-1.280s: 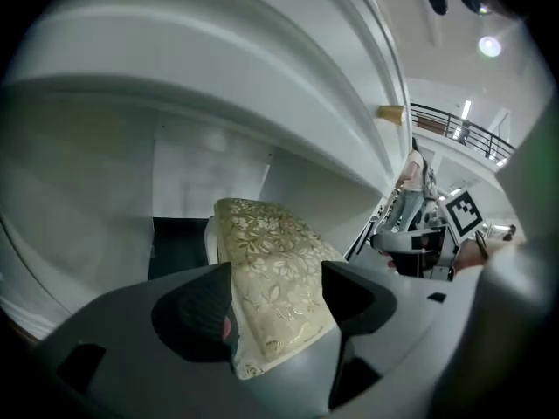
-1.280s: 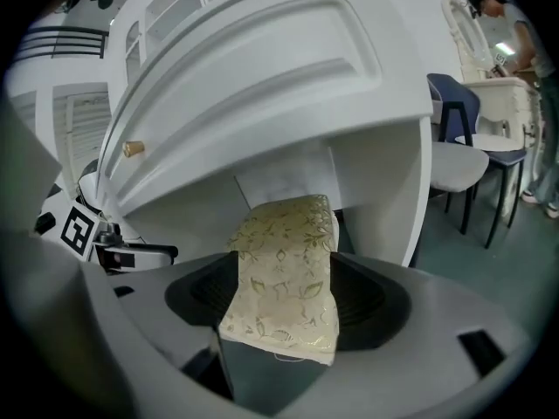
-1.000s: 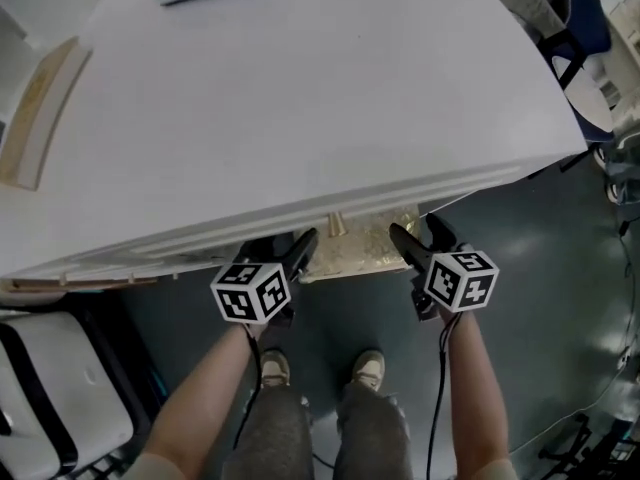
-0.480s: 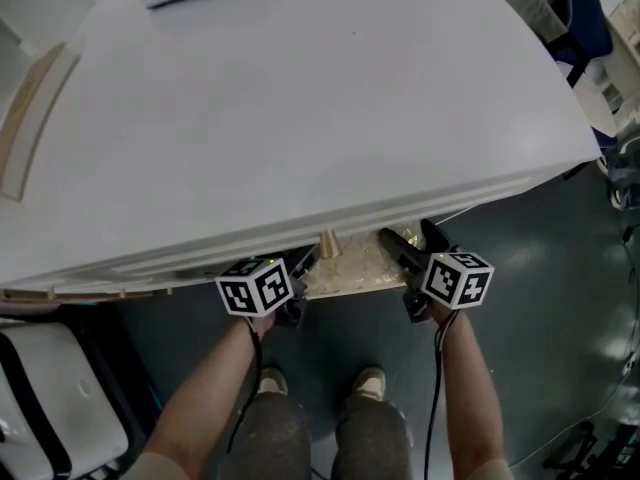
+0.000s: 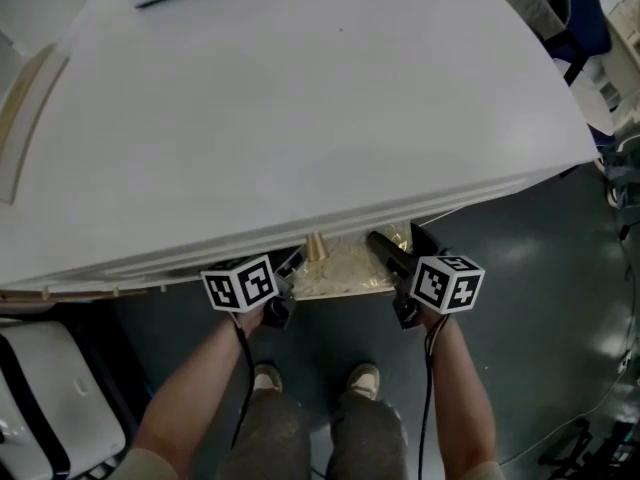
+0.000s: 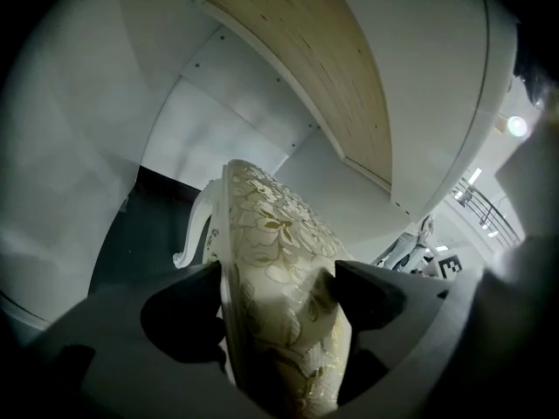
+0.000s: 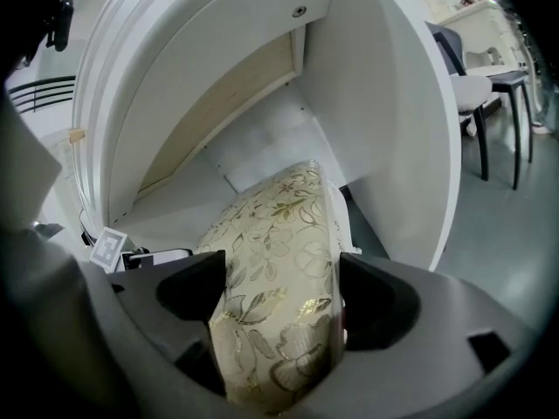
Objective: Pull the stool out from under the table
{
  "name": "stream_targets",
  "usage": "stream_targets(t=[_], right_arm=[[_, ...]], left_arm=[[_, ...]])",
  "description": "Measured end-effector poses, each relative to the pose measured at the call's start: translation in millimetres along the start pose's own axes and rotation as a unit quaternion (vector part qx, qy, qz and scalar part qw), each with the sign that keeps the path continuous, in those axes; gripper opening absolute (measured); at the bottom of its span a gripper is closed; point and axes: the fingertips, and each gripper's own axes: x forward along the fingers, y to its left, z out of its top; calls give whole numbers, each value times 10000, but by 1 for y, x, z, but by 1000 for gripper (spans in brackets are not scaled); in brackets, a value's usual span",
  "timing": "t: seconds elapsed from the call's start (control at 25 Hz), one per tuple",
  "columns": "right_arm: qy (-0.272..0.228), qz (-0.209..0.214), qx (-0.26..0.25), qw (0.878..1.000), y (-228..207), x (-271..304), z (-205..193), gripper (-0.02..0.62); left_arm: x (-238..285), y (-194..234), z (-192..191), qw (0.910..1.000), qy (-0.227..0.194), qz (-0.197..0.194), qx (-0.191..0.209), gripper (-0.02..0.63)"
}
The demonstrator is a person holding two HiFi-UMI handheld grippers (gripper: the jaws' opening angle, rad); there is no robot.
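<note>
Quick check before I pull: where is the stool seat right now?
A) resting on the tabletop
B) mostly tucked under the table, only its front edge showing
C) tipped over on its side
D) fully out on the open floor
B: in the head view only a strip of the floral stool seat shows past the near edge of the white table; the rest lies beneath it.

Head view sharp, evenly lit; table top (image 5: 300, 118) bright, floor (image 5: 540, 298) dim with soft glare. Gripper views fisheye, corners black, foreground blurred; lamp (image 6: 517, 127) flares.
</note>
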Motion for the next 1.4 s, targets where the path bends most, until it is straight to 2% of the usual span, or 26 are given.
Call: stream_targets(t=[0.2,0.52,0.6,0.8,1.0,1.2,1.4], right_arm=[[11,-161,-76,9998,11,-26,-13,419],[156,-518,125,9985,34,-94,-42,413],[159,-615,121,9979,40,-117,-49,377],[199,-843,751,9934,42,-174,-79,376],[85,-1037,962,9899,45,-218,-102,374],[-103,-1419,1098,9837,49,-274,-93,374],[-423,-1886,1310,9724,50,-356,-67,374]], left_arm=[[-22,-14,-13,9999,-4,6,-171,413],[-64,-53,-45,9981,518,-28,-327,411],[-75,-68,-52,9969,682,-69,-394,400],[-94,-104,-82,9906,1300,-146,-392,385],[-107,-133,-109,9865,1598,-260,-248,385],[-113,-182,-112,9812,1855,-522,-21,385],[-112,-264,-108,9712,2163,-979,196,385]])
